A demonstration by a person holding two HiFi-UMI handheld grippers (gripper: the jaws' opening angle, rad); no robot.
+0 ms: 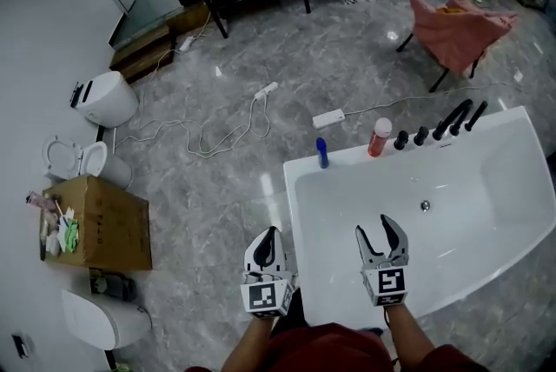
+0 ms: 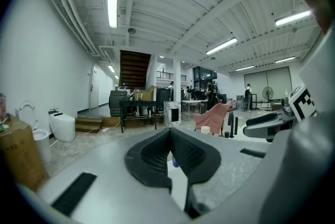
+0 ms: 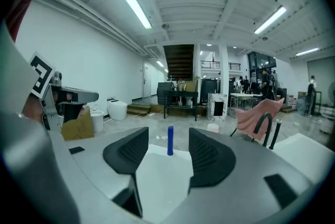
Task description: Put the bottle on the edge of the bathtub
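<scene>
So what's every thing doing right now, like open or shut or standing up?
Left gripper: shut, empty.
Right gripper: open, empty.
Blue bottle: upright on the tub edge.
Red bottle: upright on the tub edge.
Tub: no water in it.

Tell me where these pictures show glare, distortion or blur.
Head view: ceiling lights glare on the glossy floor, and the white bathtub looks very bright. Left gripper view: strong fisheye bending, dark corners, a blown-out ceiling lamp. Right gripper view: the same bending, yet the blue bottle, seen between the open jaws, is sharp.
</scene>
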